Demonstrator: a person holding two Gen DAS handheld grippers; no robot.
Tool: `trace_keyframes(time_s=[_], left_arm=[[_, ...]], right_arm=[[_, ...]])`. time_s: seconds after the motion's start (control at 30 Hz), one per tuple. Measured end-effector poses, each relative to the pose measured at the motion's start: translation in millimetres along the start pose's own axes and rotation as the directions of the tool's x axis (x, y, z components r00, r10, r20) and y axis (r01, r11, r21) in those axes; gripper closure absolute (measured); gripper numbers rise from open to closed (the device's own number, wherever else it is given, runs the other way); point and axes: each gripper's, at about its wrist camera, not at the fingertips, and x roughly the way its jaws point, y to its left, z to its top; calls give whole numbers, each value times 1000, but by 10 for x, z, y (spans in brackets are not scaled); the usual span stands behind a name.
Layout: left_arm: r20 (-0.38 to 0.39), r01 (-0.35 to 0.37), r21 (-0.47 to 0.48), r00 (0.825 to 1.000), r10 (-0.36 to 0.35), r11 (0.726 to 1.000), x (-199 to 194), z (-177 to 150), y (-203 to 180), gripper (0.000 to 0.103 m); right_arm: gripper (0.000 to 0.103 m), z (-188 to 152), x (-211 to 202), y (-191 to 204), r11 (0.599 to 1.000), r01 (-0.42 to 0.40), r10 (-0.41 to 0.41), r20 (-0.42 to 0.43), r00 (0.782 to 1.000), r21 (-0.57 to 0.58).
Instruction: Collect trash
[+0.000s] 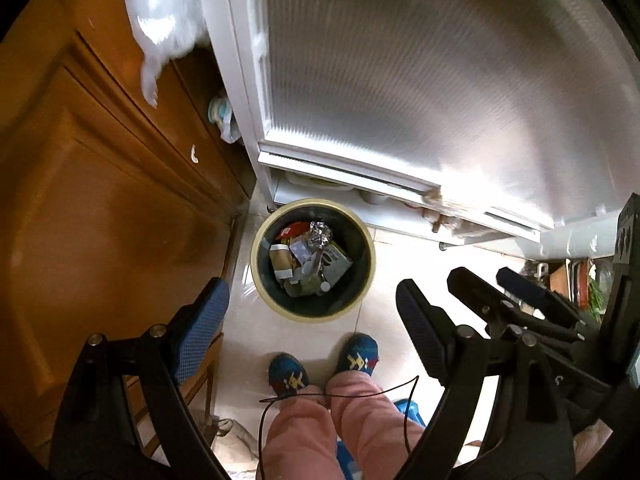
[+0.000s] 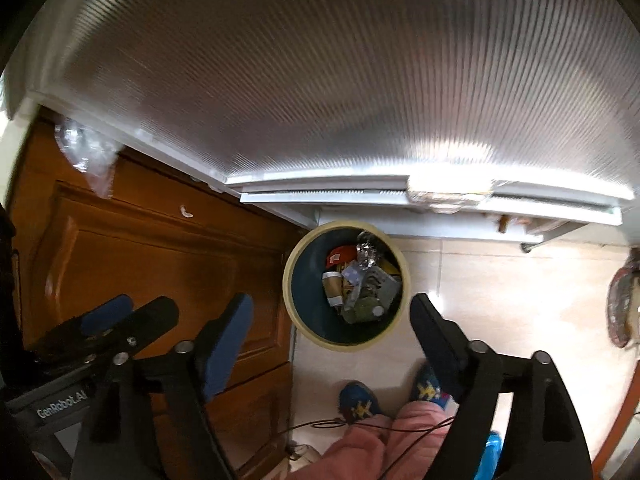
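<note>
A round trash bin with a cream rim point(image 1: 256, 264) stands on the pale tiled floor, far below both grippers. Inside it lie a crumpled foil ball point(image 1: 320, 234), a brown paper cup point(image 1: 282, 262), a red packet and other wrappers. My left gripper point(image 1: 310, 292) points steeply down over the bin, open, with nothing between its blue pads. My right gripper point(image 2: 332, 304) hangs beside it, also open and empty, framing the bin rim point(image 2: 288, 280), the foil ball point(image 2: 368, 252) and the paper cup point(image 2: 334, 286). Each gripper shows in the other's view: the right gripper point(image 1: 484, 276), the left gripper point(image 2: 144, 308).
A wooden cabinet point(image 1: 100, 200) stands left of the bin. A white ribbed-glass door point(image 1: 400, 80) fills the back. A clear plastic bag point(image 1: 164, 8) hangs at the cabinet's top. A person's pink trouser legs and blue slippers point(image 1: 356, 354) stand just before the bin, crossed by a thin black cable point(image 1: 340, 394).
</note>
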Motion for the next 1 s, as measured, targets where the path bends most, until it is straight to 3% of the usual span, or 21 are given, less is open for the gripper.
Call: trace_keyframes(time_s=[0.07, 0.67, 0.83, 1.0], left_arm=[[5, -8, 14, 1000, 8, 1000, -220, -18, -73, 20], [123, -62, 89, 991, 51, 994, -2007, -334, -436, 20], [147, -113, 119, 985, 95, 986, -2292, -374, -588, 20], [221, -134, 122, 970, 105, 983, -2689, -360, -726, 20]], right_arm=[[11, -2, -209, 25, 1000, 20, -20, 1, 1000, -19], [10, -146, -2053, 446, 987, 64, -54, 68, 996, -147], [10, -116, -2550, 549, 980, 87, -66, 117, 991, -181], [10, -10, -3066, 646, 972, 95, -54, 186, 981, -217]])
